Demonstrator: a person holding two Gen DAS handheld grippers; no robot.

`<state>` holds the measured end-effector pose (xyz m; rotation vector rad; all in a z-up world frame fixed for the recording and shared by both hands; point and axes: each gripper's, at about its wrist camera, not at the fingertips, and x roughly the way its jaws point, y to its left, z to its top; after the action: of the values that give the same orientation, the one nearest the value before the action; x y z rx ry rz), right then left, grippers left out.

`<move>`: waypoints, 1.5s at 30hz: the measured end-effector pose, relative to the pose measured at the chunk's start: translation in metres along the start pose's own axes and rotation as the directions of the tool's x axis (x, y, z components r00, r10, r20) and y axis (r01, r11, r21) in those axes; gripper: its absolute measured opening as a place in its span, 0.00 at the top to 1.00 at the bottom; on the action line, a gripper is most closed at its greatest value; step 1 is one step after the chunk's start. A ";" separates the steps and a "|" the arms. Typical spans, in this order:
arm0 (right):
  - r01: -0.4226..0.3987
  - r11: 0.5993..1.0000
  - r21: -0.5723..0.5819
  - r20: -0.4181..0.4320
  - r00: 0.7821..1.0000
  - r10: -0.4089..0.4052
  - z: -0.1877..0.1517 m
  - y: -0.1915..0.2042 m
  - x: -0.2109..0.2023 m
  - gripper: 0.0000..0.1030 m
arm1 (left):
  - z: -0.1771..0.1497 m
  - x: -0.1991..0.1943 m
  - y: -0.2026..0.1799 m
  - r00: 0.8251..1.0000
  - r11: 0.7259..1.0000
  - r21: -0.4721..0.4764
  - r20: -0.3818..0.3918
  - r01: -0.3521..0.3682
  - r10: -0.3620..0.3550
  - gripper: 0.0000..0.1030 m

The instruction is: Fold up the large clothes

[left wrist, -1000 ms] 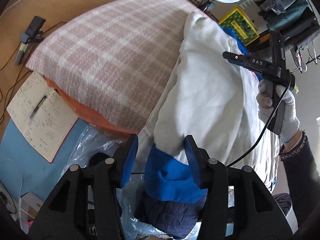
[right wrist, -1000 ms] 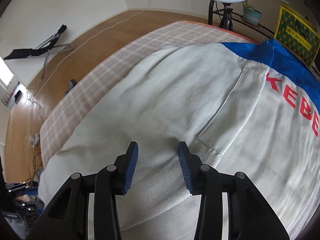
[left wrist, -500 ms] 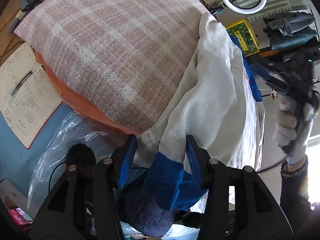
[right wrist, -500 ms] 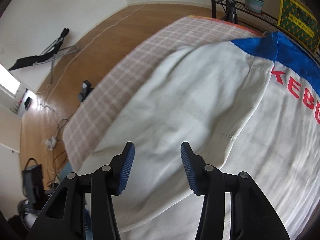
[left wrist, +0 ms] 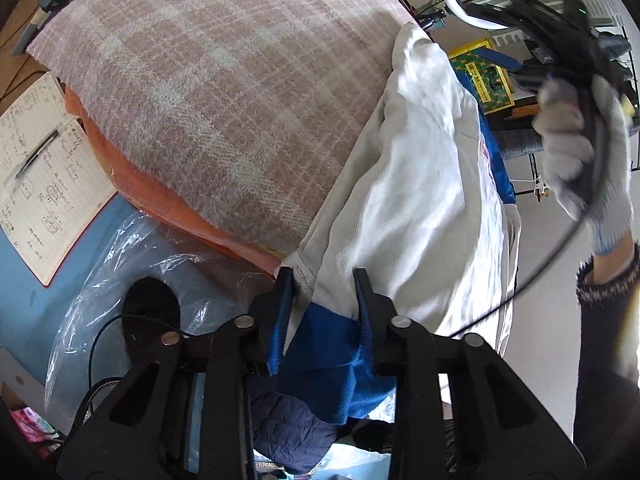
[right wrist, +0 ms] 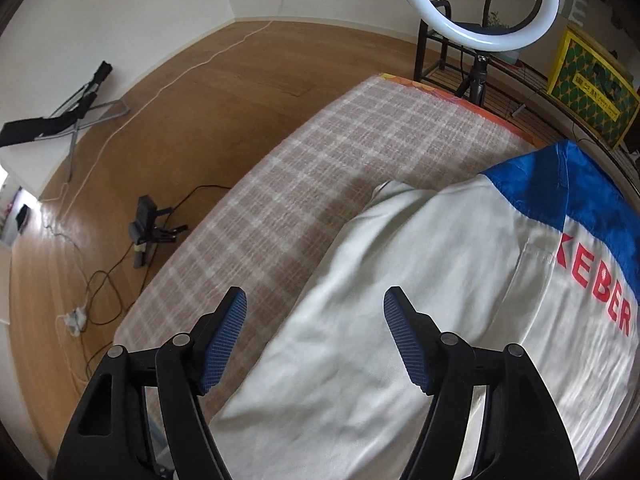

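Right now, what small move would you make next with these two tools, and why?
Probably carry the sleeve pinched in the left gripper across onto the jacket. The cuff hangs off the blanket edge, while the right gripper hovers open above, holding nothing.

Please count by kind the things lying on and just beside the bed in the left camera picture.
Blankets: 1, plaid blanket
Garments: 2, white jacket, navy jacket
Notebooks: 1, notebook
Pens: 1, pen
Total: 5
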<state>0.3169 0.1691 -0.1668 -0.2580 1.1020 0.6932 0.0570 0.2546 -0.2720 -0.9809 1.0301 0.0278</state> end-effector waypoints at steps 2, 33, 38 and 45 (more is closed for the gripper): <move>0.026 0.999 0.033 -0.015 1.000 -0.026 0.012 -0.006 0.018 0.31 | 0.000 -0.002 -0.003 1.000 1.000 0.004 0.002 -0.003 0.003 0.79; 0.079 0.990 0.114 -0.048 0.996 -0.074 0.036 -0.068 0.077 0.95 | -0.040 -0.036 -0.107 0.995 0.929 0.368 0.099 -0.028 -0.009 0.87; -0.026 0.981 0.190 0.051 0.999 0.017 0.027 -0.096 0.038 0.95 | -0.058 -0.037 -0.133 0.994 0.901 0.432 0.110 -0.041 -0.007 0.88; -0.124 0.953 0.276 0.191 0.979 0.072 0.008 -0.147 -0.021 0.95 | -0.085 -0.029 -0.176 0.994 0.842 0.535 0.105 -0.063 0.007 0.88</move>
<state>0.4095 0.0527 -0.1659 0.1073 1.0324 0.6224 0.0590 0.1030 -0.1456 -0.4383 0.8922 -0.1754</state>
